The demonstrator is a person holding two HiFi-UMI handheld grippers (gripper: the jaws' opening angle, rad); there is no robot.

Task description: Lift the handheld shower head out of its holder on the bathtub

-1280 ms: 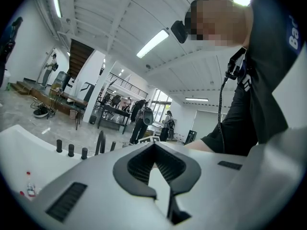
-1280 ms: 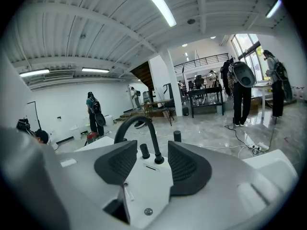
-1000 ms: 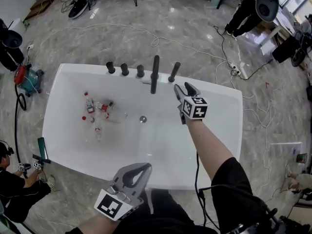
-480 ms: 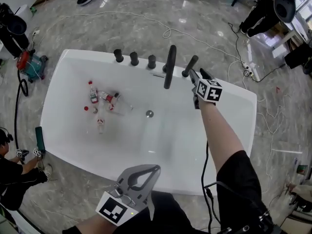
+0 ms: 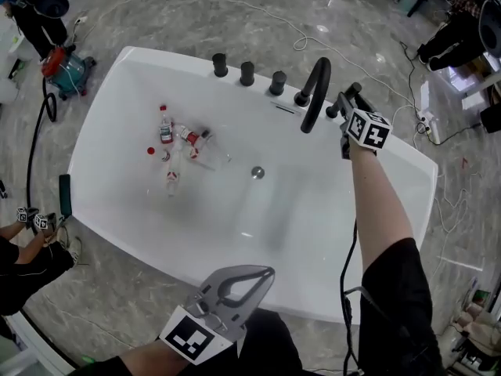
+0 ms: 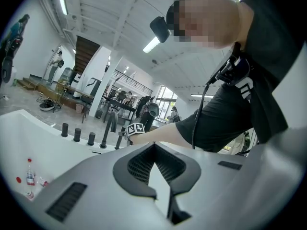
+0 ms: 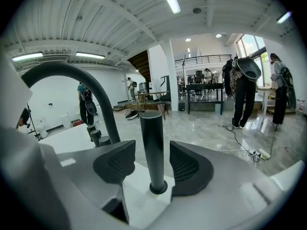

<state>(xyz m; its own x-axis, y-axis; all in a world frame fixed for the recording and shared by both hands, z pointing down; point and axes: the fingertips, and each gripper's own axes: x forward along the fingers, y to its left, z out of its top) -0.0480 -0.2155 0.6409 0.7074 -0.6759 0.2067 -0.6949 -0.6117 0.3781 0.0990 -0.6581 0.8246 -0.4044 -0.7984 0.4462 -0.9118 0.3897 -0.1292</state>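
The handheld shower head (image 7: 152,147) is a black upright cylinder standing in its holder on the white bathtub's back rim (image 5: 368,108), just right of the curved black spout (image 5: 313,92). My right gripper (image 7: 152,166) is open, with one ribbed pad (image 7: 115,162) on each side of the cylinder and a small gap on both sides. In the head view the right gripper (image 5: 348,99) reaches the rim at the shower head (image 5: 333,110). My left gripper (image 5: 249,276) hangs shut and empty over the tub's near edge, and in its own view the left gripper (image 6: 156,164) faces the taps.
Three black knobs (image 5: 247,73) line the rim left of the spout. Several small bottles (image 5: 176,151) lie in the tub near the drain (image 5: 257,172). Cables (image 5: 313,34) run over the marble floor. A red machine (image 5: 61,73) stands at the left and people stand around.
My right gripper has moved right and back along the rim until its jaws straddle the shower head. The left gripper has stayed low at the near edge.
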